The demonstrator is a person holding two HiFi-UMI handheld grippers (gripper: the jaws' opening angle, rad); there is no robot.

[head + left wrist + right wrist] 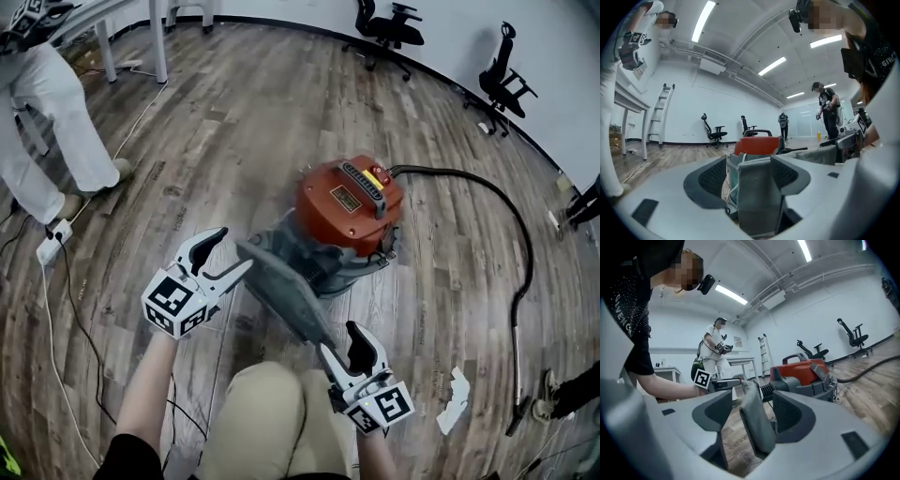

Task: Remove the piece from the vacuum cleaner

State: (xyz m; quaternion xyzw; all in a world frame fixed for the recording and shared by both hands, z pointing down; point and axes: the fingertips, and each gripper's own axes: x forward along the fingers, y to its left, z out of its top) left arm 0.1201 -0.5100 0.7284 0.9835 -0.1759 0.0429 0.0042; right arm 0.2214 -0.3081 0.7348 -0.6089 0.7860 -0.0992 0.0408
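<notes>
The main risk is a grip that never bites. The grey piece [281,291] lies slanted on the floor [244,122], its far end against the grey base of the red vacuum cleaner [349,202] and its near end towards your knees. I cannot tell whether it is already free of the body. If you pull while it is still latched, the whole cleaner may slide towards you, or the piece may twist because you hold it at opposite ends. If you close on only the thin rim, it could slip out and drop. The black hose [521,244] trails away to the right and looks clear of your path.

Your left tongs [228,258] stand wide open around the piece's far edge near the cleaner. Their own view shows the edge between the pads but not clamped. Your right tongs [343,354] are also wide open, straddling the near end, with a gap showing beside the panel. Neither is gripping yet.
</notes>
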